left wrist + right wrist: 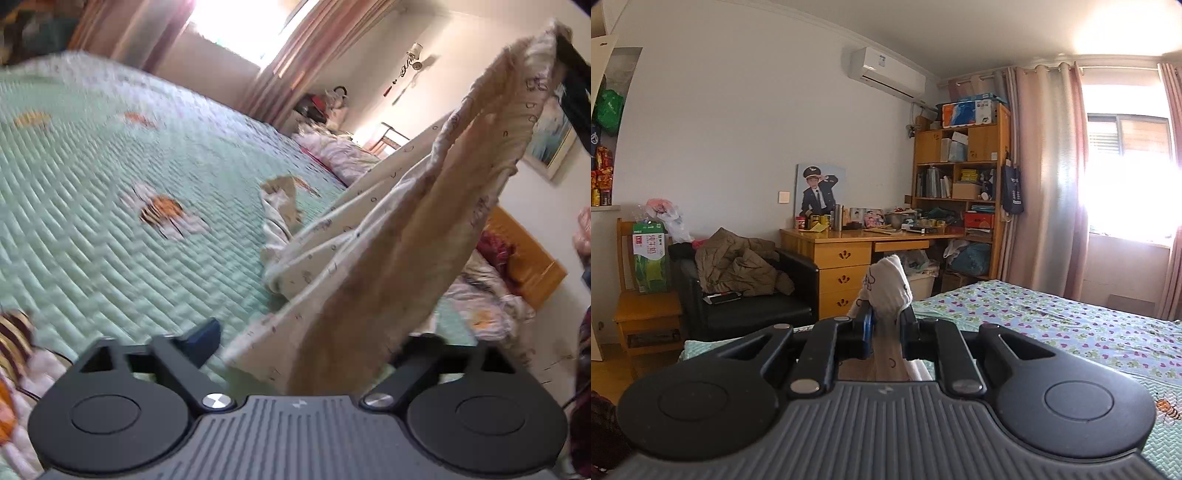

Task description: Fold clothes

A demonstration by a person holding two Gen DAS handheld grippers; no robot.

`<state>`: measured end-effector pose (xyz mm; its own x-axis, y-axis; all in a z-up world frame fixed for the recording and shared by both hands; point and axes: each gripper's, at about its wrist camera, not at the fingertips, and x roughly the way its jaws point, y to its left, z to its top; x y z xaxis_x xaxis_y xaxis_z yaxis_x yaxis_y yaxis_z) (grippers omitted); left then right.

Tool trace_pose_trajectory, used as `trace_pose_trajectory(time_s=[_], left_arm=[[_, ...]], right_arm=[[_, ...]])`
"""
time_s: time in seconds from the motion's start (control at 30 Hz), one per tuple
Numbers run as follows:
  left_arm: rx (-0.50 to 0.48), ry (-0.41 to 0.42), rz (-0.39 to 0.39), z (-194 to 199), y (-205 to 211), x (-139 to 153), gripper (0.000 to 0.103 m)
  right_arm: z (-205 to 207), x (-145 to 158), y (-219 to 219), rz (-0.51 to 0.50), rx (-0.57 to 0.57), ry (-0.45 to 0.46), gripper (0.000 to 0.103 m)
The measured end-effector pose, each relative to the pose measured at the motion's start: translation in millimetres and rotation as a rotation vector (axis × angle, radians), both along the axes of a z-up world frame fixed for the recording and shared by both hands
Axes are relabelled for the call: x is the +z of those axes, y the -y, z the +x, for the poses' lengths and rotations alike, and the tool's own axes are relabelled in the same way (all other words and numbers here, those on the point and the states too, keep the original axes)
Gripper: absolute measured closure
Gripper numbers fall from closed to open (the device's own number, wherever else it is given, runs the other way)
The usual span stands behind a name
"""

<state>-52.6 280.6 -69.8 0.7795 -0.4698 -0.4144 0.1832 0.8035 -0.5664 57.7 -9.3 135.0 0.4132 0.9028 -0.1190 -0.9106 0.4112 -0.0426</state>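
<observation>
Mint-green quilting covers the bed [92,206], printed with bees and flowers, and it fills the left of the left wrist view. Just right of the bee print in the middle of the bed, the lower part of a cream garment [388,258] lies bunched on the quilt. From that heap the garment rises taut up and to the right, stretched into long folds with small dark printed marks, its fleecy tan inside showing. Its top corner is pinched by the right hand-held gripper [565,62], seen only as a dark shape at the upper right edge. The left hand-held gripper [306,343] stands part open below the garment; cloth hangs down between its fingers and hides the right one, and whether the pads press on it cannot be told. Beyond the bed stand pink curtains [295,62] by a bright window.

In the right wrist view, a brown coat [738,266] lies on a black chair left of the garment. The right hand-held gripper [886,332] is narrow and clamped on a fold of the garment [888,284], whose white tuft sticks up above the fingers. Behind it is a wooden counter [846,243] with drawers, and right of the garment the bed [1052,317] with a heart-print sheet.
</observation>
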Motion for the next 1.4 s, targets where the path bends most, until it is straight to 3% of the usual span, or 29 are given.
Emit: trace_pose_trajectory(time_s=[0.03, 0.07, 0.1, 0.27, 0.37, 0.43, 0.5, 0.57, 0.6, 0.67, 0.73, 0.83, 0.9, 1.07, 1.17, 1.4], left_arm=[[-0.006, -0.008, -0.027, 4, -4, -2, 0.052], [0.008, -0.013, -0.03, 6, -5, -3, 0.091], [0.023, -0.018, -0.032, 8, -6, -3, 0.097], [0.261, -0.024, 0.138, 22, -21, 36, 0.097], [0.413, 0.051, 0.282, 41, -30, 102, 0.097], [0.494, 0.186, 0.345, 42, -29, 174, 0.098], [0.573, 0.392, 0.43, 26, -17, 255, 0.097], [0.629, 0.544, 0.496, 9, -4, 314, 0.095], [0.634, 0.587, 0.519, 5, 2, 341, 0.093], [0.614, 0.575, 0.556, 10, 7, 372, 0.093], [0.612, 0.572, 0.573, 13, 12, 386, 0.093], [0.614, 0.603, 0.622, 5, 26, 404, 0.093], [0.616, 0.633, 0.64, -2, 37, 416, 0.093], [0.664, 0.675, 0.685, -6, 56, 455, 0.093], [0.665, 0.679, 0.684, -6, 61, 475, 0.093], [0.569, 0.688, 0.777, 16, 124, 499, 0.093]], right_arm=[[2, -1, 1, -0.003, -0.011, 0.001, 0.087], [3, -2, 2, -0.005, -0.021, 0.003, 0.087], [5, -4, 3, -0.009, -0.033, 0.003, 0.087], [38, -27, 1, -0.099, -0.21, 0.006, 0.087], [78, -24, -8, -0.162, -0.324, -0.003, 0.087], [97, 5, -15, -0.156, -0.377, 0.036, 0.087], [91, 53, -10, -0.039, -0.391, 0.144, 0.087], [80, 98, 3, 0.104, -0.365, 0.194, 0.087], [78, 119, 7, 0.151, -0.348, 0.2, 0.087], [86, 136, -1, 0.095, -0.344, 0.169, 0.087], [94, 152, -6, 0.052, -0.343, 0.145, 0.087], [85, 173, 15, 0.227, -0.311, 0.164, 0.087], [78, 190, 22, 0.292, -0.284, 0.192, 0.087], [76, 223, 23, 0.286, -0.288, 0.23, 0.087], [84, 236, 30, 0.275, -0.33, 0.227, 0.087], [107, 262, 59, 0.294, -0.526, 0.308, 0.087]])
